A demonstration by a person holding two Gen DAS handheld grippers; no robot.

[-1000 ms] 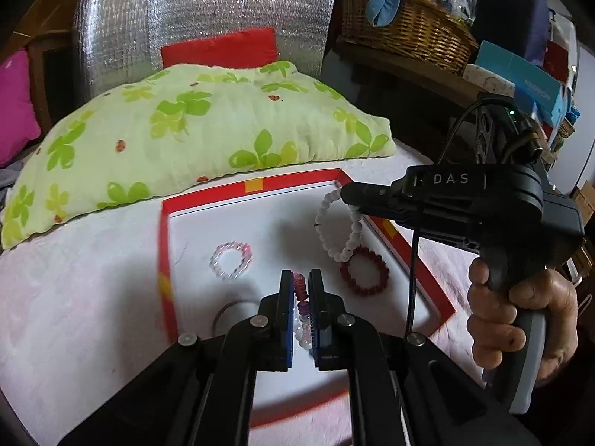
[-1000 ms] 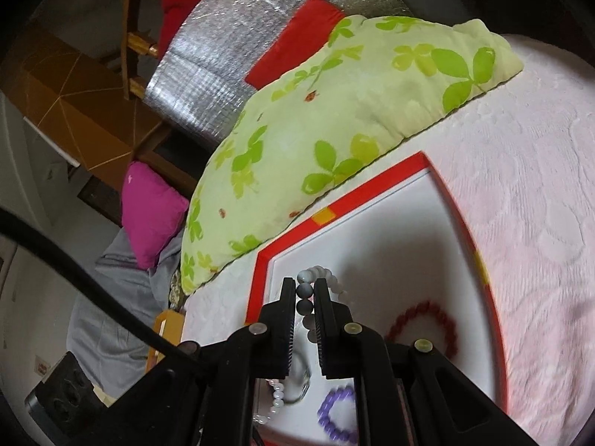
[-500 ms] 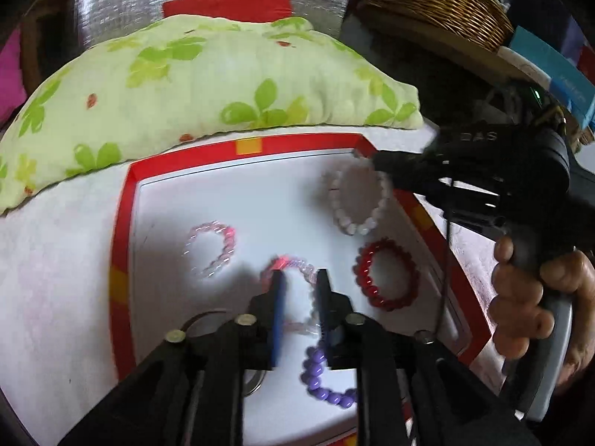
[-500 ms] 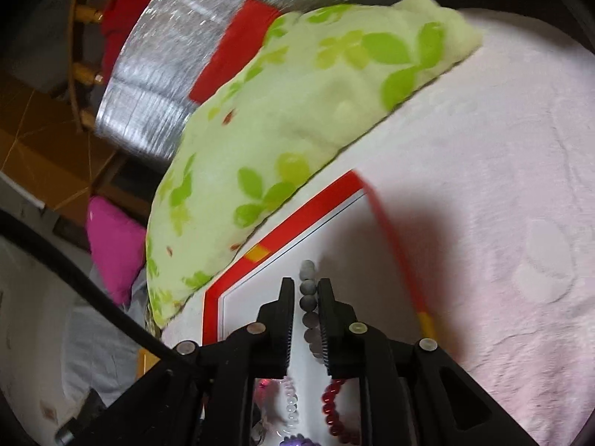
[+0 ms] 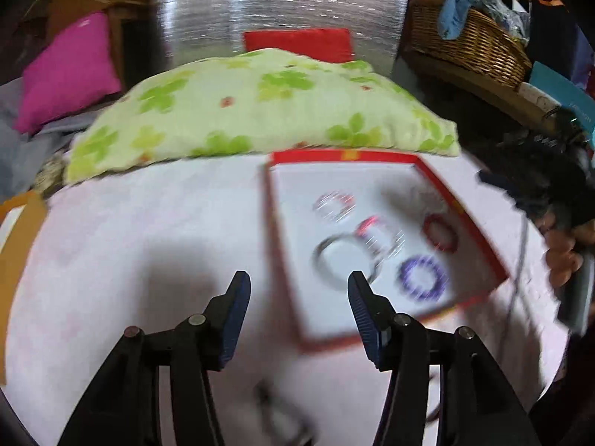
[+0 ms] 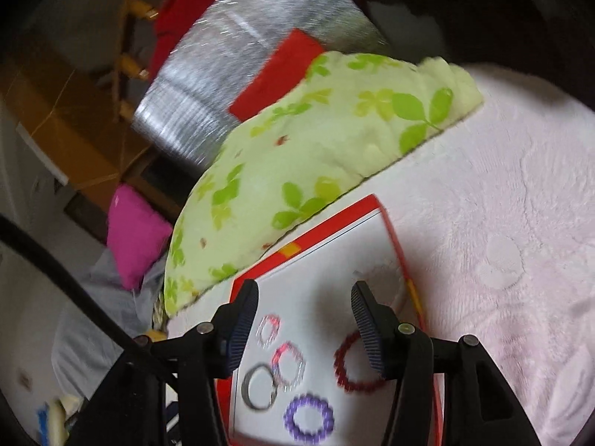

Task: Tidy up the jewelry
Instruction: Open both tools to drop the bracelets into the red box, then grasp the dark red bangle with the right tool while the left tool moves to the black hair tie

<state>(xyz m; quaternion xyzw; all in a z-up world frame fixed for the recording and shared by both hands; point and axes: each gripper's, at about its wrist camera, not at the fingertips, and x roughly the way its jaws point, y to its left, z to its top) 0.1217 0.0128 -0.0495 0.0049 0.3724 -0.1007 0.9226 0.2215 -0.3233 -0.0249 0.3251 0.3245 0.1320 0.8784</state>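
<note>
The left hand-held gripper (image 5: 297, 297), jaws opening and empty, hangs over bare bedspread (image 5: 130, 241) with the red-rimmed tray (image 5: 465, 204) of bracelets to its right, nearer the right hand-held gripper (image 6: 305, 308), likewise opening and empty.

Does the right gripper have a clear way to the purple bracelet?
Probably yes: the right gripper is opening and empty, and the purple bracelet lies uncovered in the tray, clear of the other bracelets.
</note>
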